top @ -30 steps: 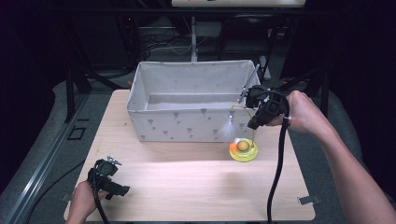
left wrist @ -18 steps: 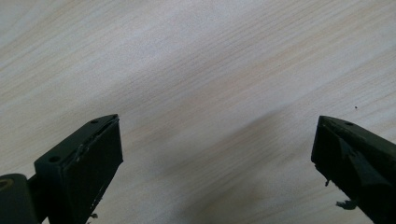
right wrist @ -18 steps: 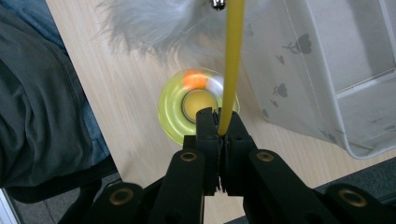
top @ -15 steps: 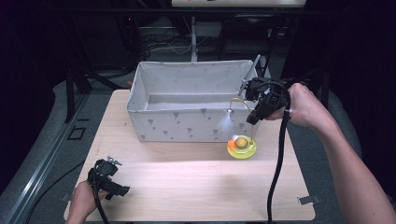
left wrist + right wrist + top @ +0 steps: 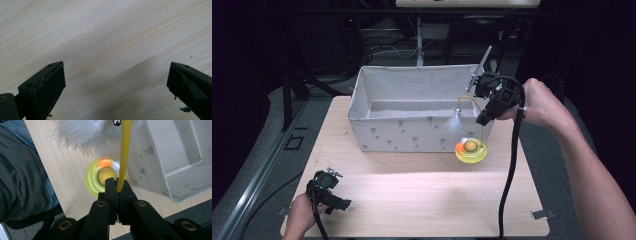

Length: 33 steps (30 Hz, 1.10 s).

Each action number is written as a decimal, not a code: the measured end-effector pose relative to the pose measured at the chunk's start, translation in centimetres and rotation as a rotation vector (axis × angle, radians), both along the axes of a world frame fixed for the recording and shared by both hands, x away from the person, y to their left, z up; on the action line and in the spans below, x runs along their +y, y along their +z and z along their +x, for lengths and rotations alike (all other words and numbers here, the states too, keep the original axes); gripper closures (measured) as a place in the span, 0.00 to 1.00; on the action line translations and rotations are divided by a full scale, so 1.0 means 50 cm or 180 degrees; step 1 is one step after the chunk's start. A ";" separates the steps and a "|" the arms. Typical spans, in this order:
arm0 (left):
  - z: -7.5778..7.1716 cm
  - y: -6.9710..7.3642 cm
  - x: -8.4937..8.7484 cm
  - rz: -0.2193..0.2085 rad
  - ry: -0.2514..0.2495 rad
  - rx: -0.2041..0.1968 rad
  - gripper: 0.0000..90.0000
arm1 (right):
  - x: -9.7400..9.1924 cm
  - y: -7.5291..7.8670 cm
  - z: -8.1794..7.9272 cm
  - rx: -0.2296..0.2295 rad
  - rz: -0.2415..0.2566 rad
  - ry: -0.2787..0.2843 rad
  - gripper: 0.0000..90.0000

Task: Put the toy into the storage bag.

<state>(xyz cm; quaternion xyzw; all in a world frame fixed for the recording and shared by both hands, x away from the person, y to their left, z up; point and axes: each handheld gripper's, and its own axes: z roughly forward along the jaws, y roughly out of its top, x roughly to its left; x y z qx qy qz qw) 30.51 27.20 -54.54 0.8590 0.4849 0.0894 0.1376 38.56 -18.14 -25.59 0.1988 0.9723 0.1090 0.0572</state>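
A cat toy has a round yellow base [image 5: 471,150] with an orange ball [image 5: 459,147], a thin yellow wand [image 5: 482,131] and a white feather tuft [image 5: 455,120]. My right gripper [image 5: 484,119] is shut on the wand just above the base, right of the bin's front corner. In the right gripper view the jaws [image 5: 117,186] pinch the yellow wand [image 5: 124,152]; the base [image 5: 106,176] lies below and the feather tuft [image 5: 82,132] above. My left gripper [image 5: 329,192] rests at the table's near left corner, its jaws open over bare wood [image 5: 112,50].
A white fabric bin [image 5: 402,132] with small grey prints stands at the back of the wooden table [image 5: 427,195]. The right gripper's black cable [image 5: 509,175] hangs down across the table's right side. Dark floor and equipment surround the table.
The right gripper has risen with the wand, and the yellow base has come up and slightly back toward the bin. The left gripper has stayed where it was.
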 end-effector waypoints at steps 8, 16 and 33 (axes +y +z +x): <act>0.001 -0.002 -0.002 -0.0002 -0.0004 0.0010 0.02 | 0.001 0.010 0.002 -0.0028 0.0013 -0.0009 0.98; 0.001 0.000 -0.001 -0.0004 -0.0007 -0.0013 0.02 | 0.000 0.037 0.005 -0.0089 0.0012 -0.0038 0.98; 0.002 0.001 -0.003 -0.0021 -0.0016 -0.0026 0.02 | 0.003 0.093 0.030 -0.0219 0.0090 -0.0127 0.98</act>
